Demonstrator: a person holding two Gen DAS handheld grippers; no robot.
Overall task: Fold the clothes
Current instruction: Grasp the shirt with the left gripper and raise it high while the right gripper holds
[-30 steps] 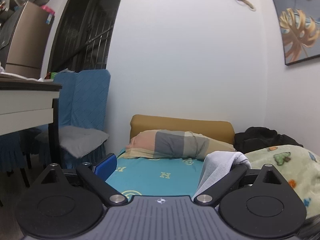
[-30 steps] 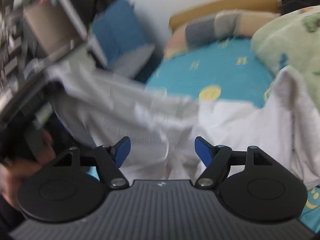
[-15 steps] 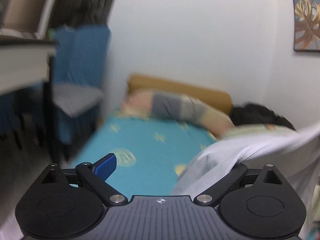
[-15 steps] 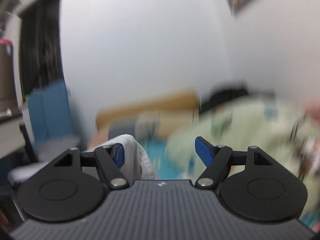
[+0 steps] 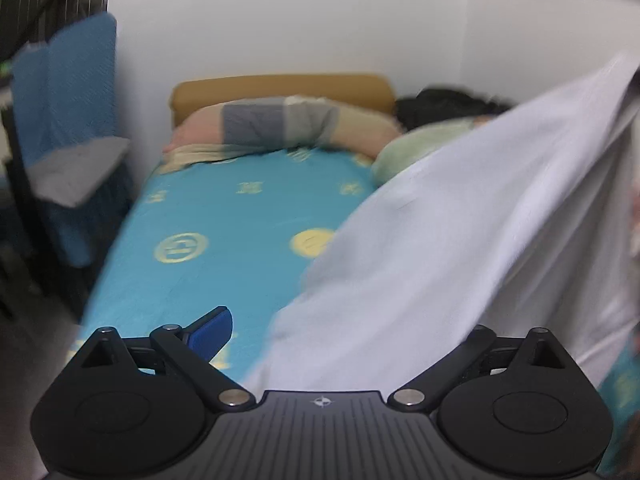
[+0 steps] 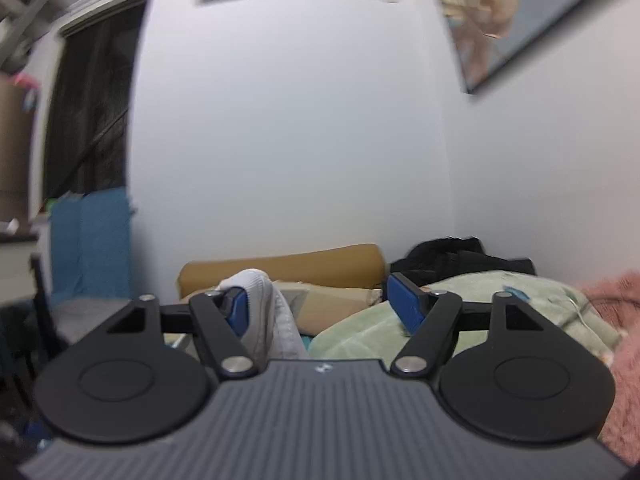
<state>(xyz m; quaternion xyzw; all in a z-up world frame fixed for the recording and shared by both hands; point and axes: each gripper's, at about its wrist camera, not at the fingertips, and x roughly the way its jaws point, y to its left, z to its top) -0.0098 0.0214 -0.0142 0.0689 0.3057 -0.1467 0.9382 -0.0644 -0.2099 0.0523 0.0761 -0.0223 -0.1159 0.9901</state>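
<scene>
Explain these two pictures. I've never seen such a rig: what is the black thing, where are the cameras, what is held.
A person holds a two-finger gripper in each hand; a camera on each looks along its fingers. One picture is from the left gripper, the other from the right gripper; the black part is the tool. Ahead is a bed with a teal sheet, a pillow and a green blanket. A white garment is draped over one finger of each gripper. Both sets of jaws stand wide, so it is hooked, not pinched.
</scene>
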